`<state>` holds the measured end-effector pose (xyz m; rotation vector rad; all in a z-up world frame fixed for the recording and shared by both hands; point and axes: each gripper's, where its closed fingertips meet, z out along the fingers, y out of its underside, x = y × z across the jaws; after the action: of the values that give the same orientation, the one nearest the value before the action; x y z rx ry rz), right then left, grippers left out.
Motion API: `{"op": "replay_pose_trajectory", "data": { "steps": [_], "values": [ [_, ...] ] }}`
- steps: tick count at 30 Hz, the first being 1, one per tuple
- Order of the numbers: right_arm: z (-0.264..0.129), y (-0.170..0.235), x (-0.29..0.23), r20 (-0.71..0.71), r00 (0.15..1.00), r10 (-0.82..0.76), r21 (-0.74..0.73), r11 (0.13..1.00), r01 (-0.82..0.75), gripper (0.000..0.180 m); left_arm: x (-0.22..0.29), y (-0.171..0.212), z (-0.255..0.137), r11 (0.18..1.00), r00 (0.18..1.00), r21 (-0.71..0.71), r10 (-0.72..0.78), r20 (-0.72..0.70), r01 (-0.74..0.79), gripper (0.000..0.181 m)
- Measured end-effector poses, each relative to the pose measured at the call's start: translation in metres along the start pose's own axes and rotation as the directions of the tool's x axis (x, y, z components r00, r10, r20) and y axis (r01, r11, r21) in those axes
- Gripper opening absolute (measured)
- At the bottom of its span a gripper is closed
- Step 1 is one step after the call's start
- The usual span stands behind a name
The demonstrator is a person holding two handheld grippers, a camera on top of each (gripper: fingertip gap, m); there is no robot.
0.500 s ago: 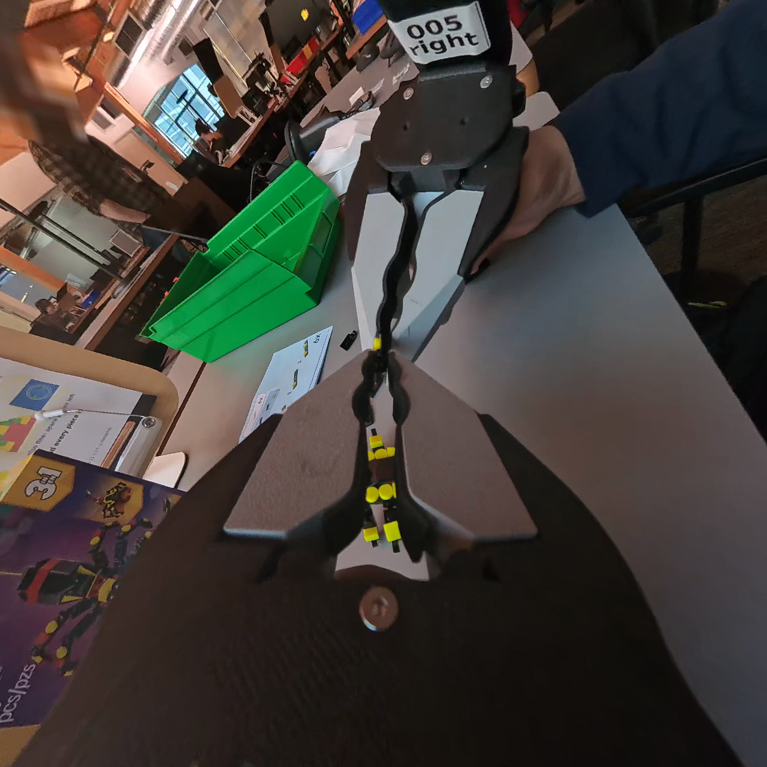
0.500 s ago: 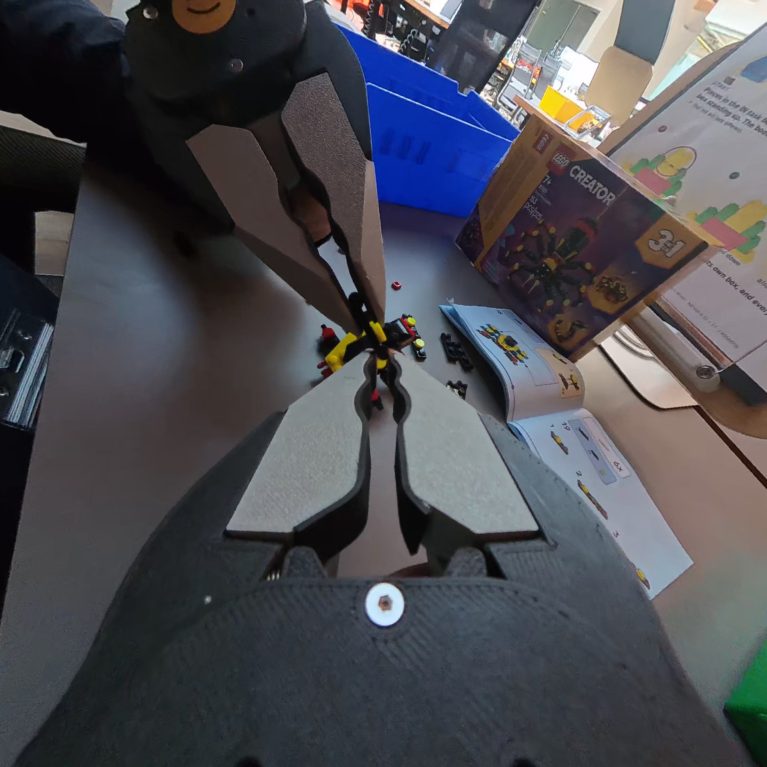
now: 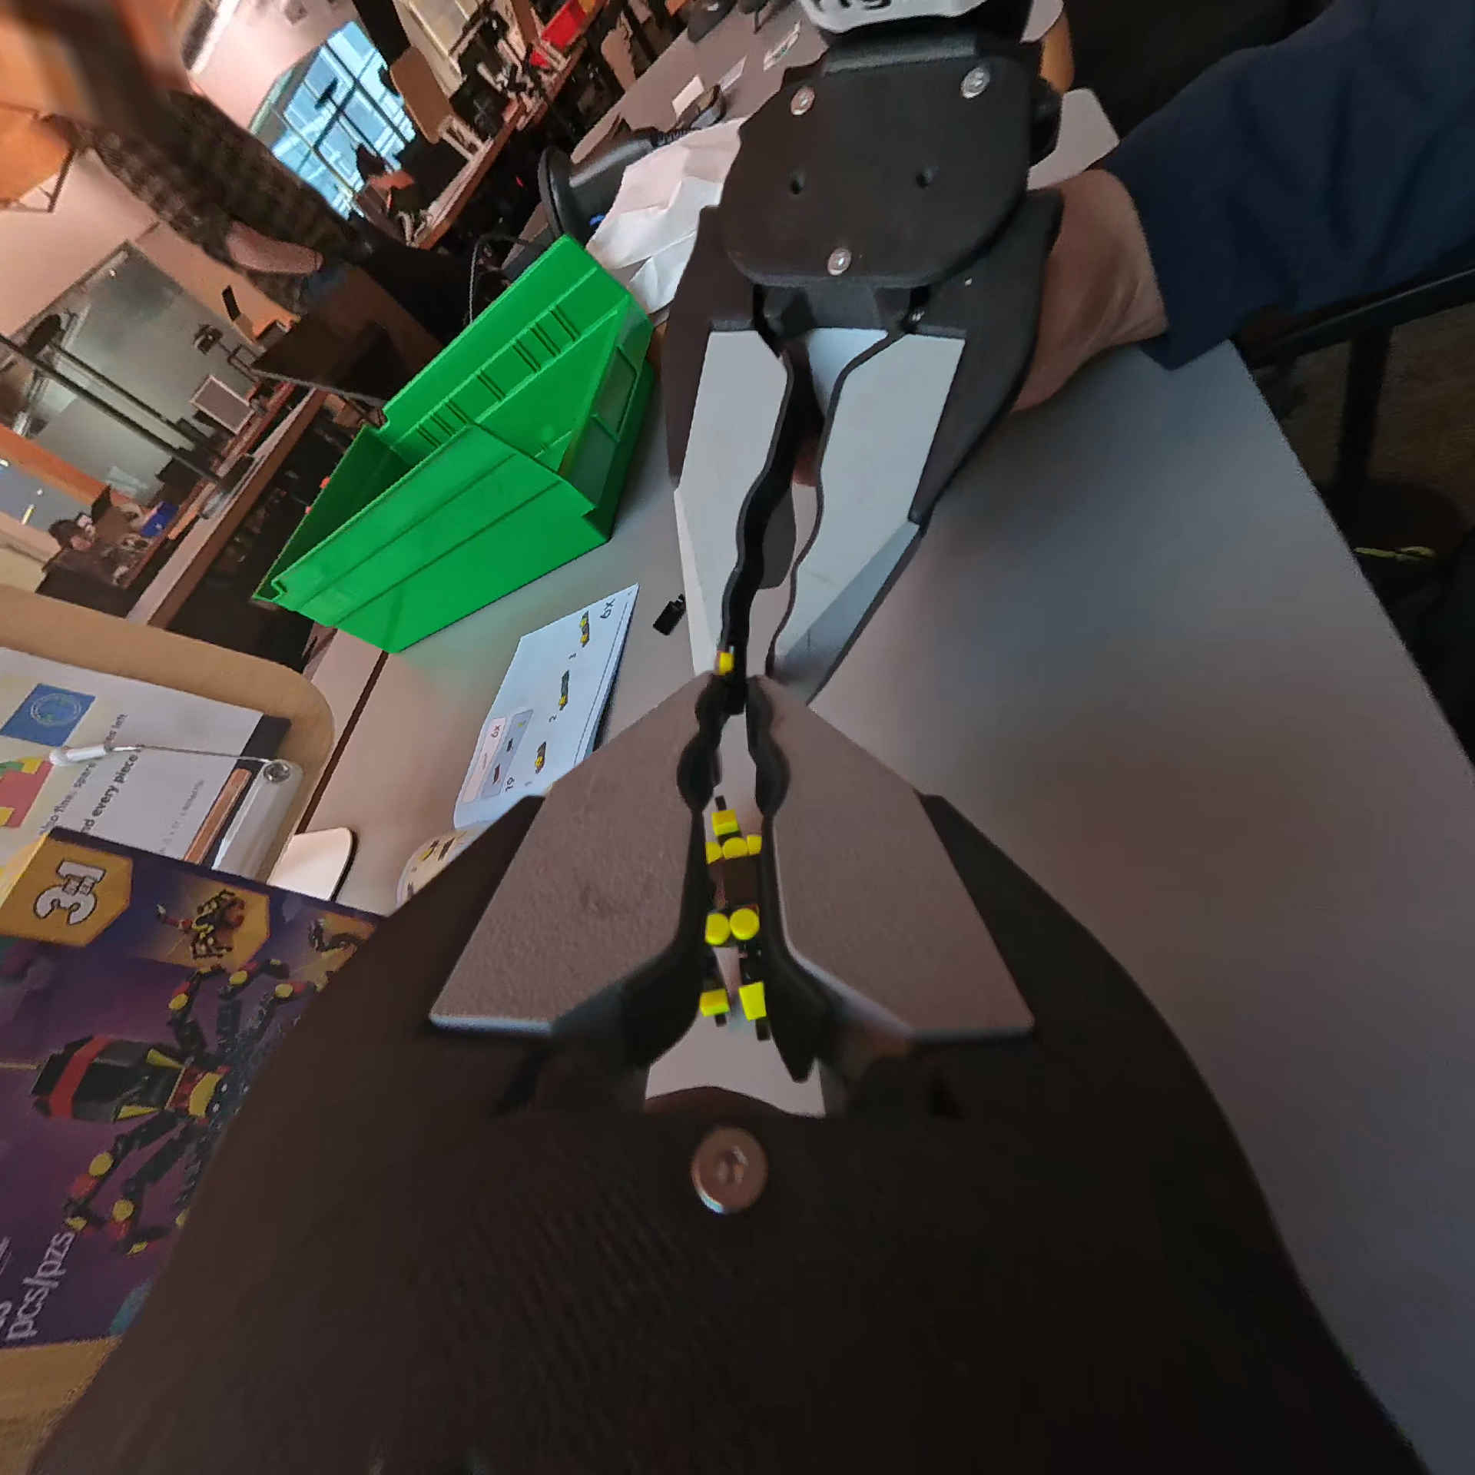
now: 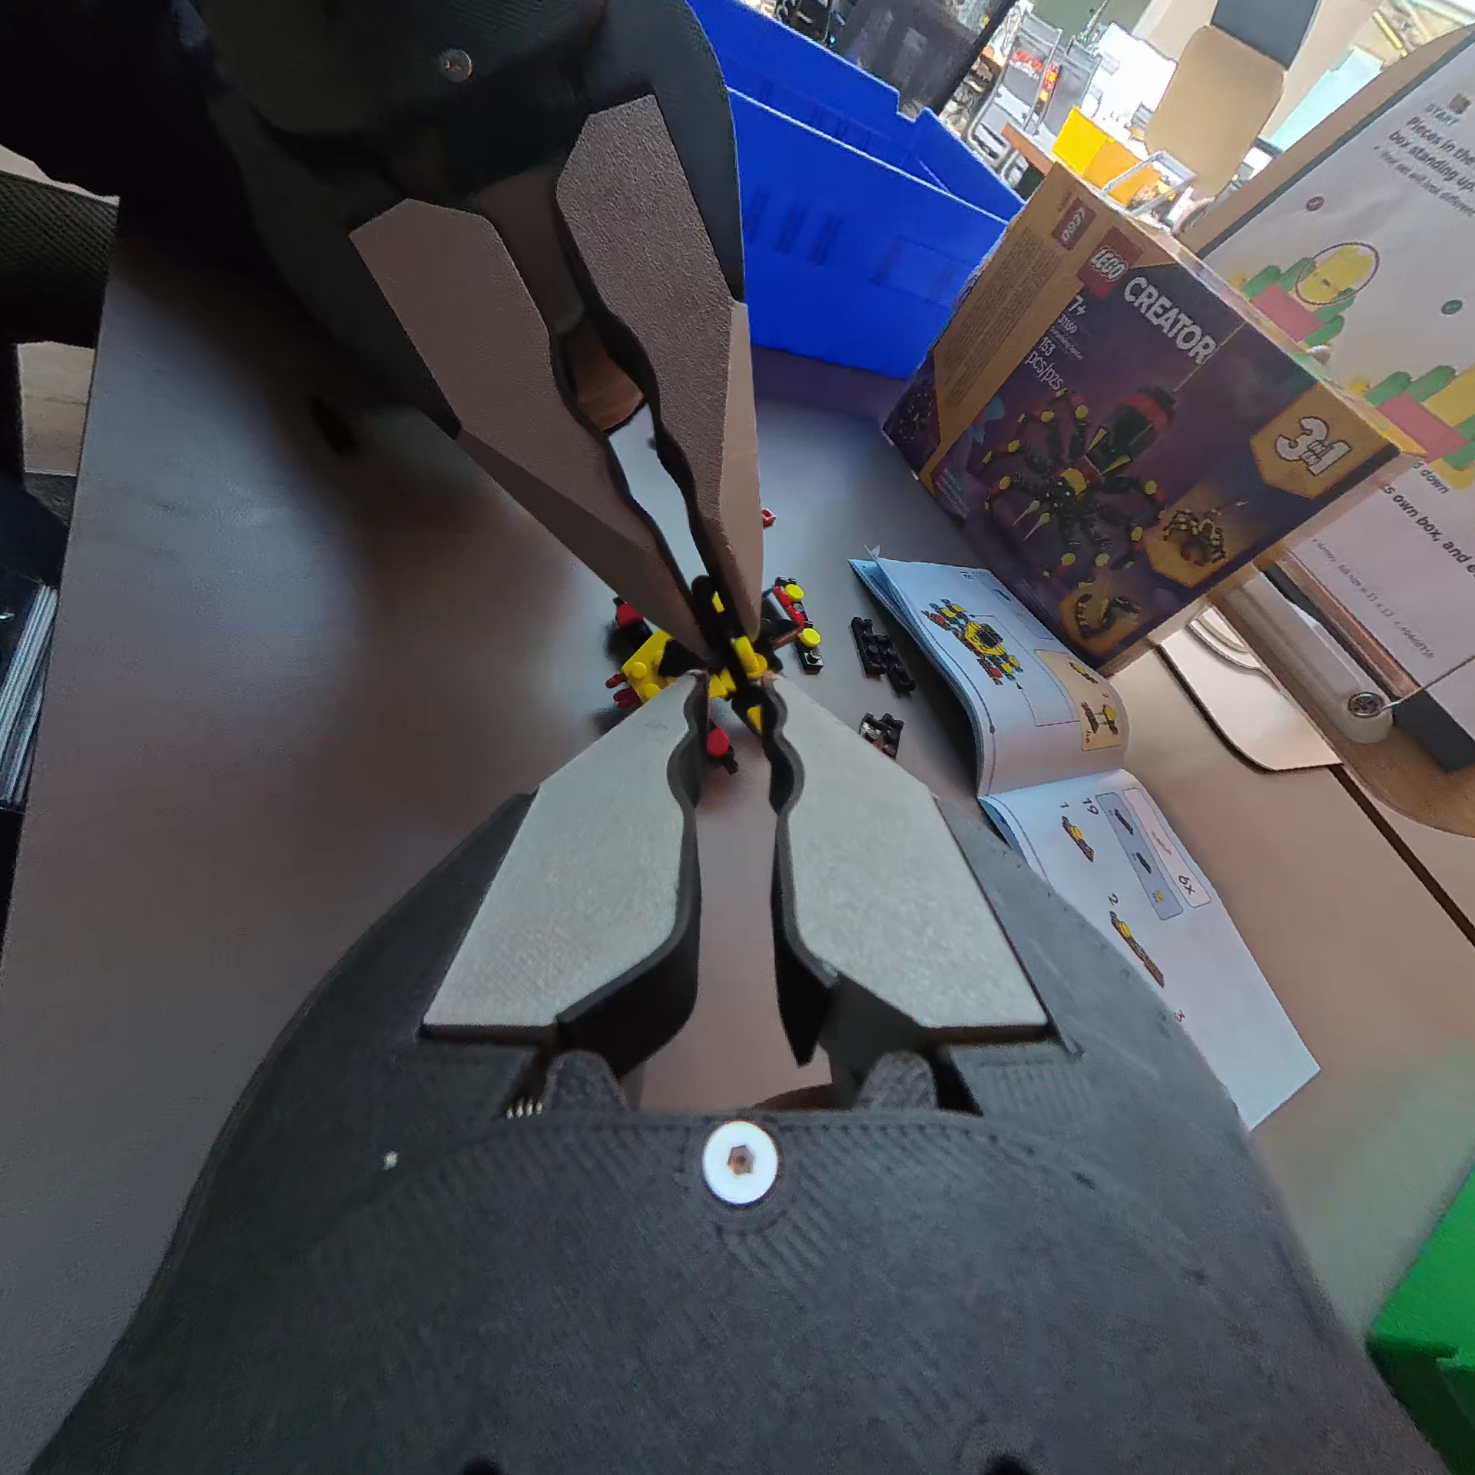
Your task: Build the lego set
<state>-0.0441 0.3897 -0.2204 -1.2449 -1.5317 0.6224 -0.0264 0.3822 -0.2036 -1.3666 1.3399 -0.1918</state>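
Grippers meet tip to tip: left gripper [image 4: 722, 638] and right gripper [image 4: 730, 702] both nearly closed, pinching one black-yellow lego piece [image 4: 738, 666]; printed purple box [image 4: 1133, 447] at two o'clock.

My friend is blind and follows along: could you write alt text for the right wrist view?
Two handheld grippers meet tip to tip over a grey table, the right gripper and left gripper both pinching a small black and yellow lego piece. Loose lego parts, an open instruction booklet, the set's box and a blue bin lie beyond.
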Motion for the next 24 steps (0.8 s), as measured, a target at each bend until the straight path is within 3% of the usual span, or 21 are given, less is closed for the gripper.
{"op": "replay_pose_trajectory", "data": {
  "steps": [1, 5, 12, 24],
  "values": [
    [-0.001, 0.000, 0.002, -0.009, 1.000, 0.004, 0.003, 1.000, -0.004, 0.010, -0.002, 0.002, 0.000, 1.000, 1.000, -0.008, -0.004, 0.008, 0.004, 0.002],
    [-0.005, -0.001, 0.009, -0.051, 0.999, 0.006, 0.021, 1.000, -0.005, 0.015, -0.006, 0.012, 0.002, 0.998, 1.000, -0.057, -0.026, 0.015, 0.026, 0.002],
    [-0.001, 0.000, 0.005, -0.057, 0.997, -0.059, -0.004, 0.998, 0.059, 0.005, 0.000, 0.013, 0.003, 0.997, 1.000, -0.073, 0.005, 0.007, -0.004, 0.003],
    [-0.006, -0.019, -0.001, 0.006, 1.000, 0.003, 0.115, 0.993, -0.004, 0.003, -0.003, -0.016, -0.009, 0.988, 0.995, 0.124, -0.090, -0.035, 0.094, 0.003]
  ]
}}
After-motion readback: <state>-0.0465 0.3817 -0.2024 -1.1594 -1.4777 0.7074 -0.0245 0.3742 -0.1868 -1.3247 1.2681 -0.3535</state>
